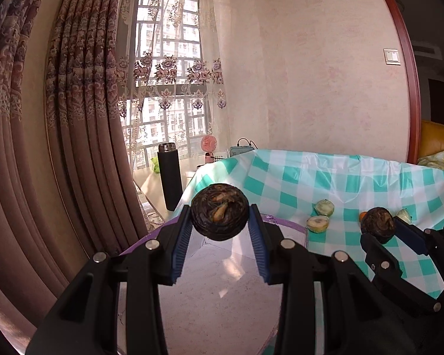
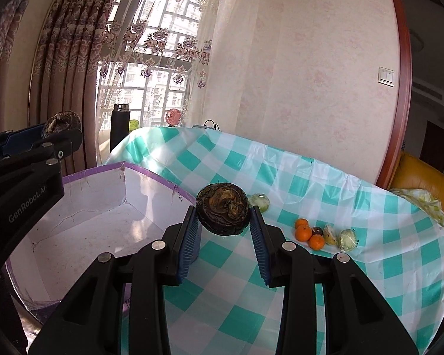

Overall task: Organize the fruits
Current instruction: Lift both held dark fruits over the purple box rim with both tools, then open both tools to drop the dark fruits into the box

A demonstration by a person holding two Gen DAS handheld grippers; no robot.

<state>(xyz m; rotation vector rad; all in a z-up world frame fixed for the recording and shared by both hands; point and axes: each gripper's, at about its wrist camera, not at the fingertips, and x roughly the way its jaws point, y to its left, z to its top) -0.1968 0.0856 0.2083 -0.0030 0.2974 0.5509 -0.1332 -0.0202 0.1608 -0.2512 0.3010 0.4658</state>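
My left gripper (image 1: 220, 216) is shut on a dark brown round fruit (image 1: 219, 211), held above the white, purple-rimmed box (image 1: 222, 281). My right gripper (image 2: 223, 217) is shut on a second dark brown fruit (image 2: 223, 209), over the checked cloth just right of the box (image 2: 83, 222). In the left wrist view the right gripper (image 1: 380, 226) and its fruit (image 1: 378, 224) show at the right. In the right wrist view the left gripper (image 2: 60, 128) shows at the far left, above the box. On the cloth lie three tangerines (image 2: 306, 233), a small dark fruit (image 2: 317, 231) and pale wrapped fruits (image 2: 347, 239).
A teal-and-white checked cloth (image 2: 325, 281) covers the table. A pale fruit (image 2: 260, 200) lies behind the right gripper, and two more (image 1: 321, 216) lie near the box. A black flask (image 1: 169, 174) and a pink fan (image 1: 208, 145) stand by the window. An orange chair (image 2: 426, 180) is at right.
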